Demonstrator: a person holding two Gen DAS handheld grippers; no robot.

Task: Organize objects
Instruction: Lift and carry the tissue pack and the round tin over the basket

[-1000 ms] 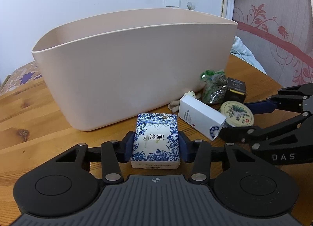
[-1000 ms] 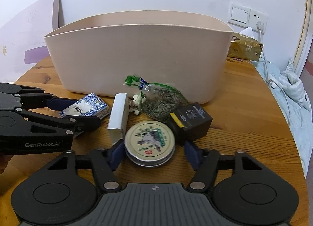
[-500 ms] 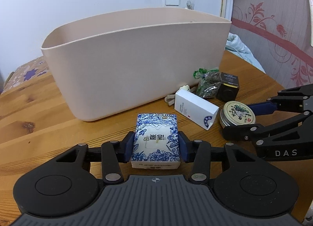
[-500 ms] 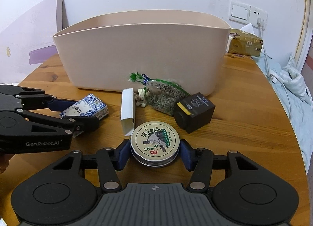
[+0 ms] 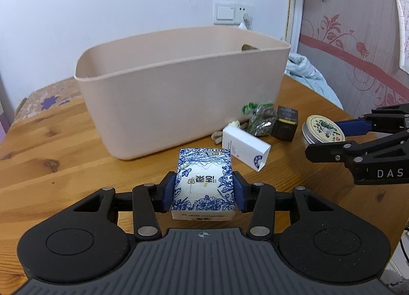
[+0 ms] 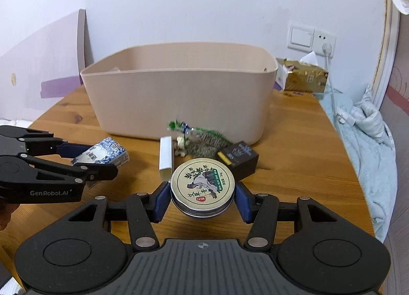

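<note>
With the left hand-held gripper (image 5: 203, 191) clamped on the blue-patterned box (image 5: 203, 185) and the right hand-held gripper (image 6: 202, 199) clamped on the round tin (image 6: 202, 186), both held above the desk (image 5: 64, 146), next comes carrying them over the bin (image 5: 179, 90) rim.

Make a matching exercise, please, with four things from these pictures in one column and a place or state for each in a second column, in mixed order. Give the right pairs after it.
Things
1. blue-and-white pack
2. round tin
3. white box
4. black cube box

Places or states
A. lying on the table, just left of the dried-herb bag
B. held between the pads of the right gripper
C. standing on the table near the bin's right corner
D. held between the pads of the left gripper

Pairs: 1-D, 2-B, 3-A, 4-C
</note>
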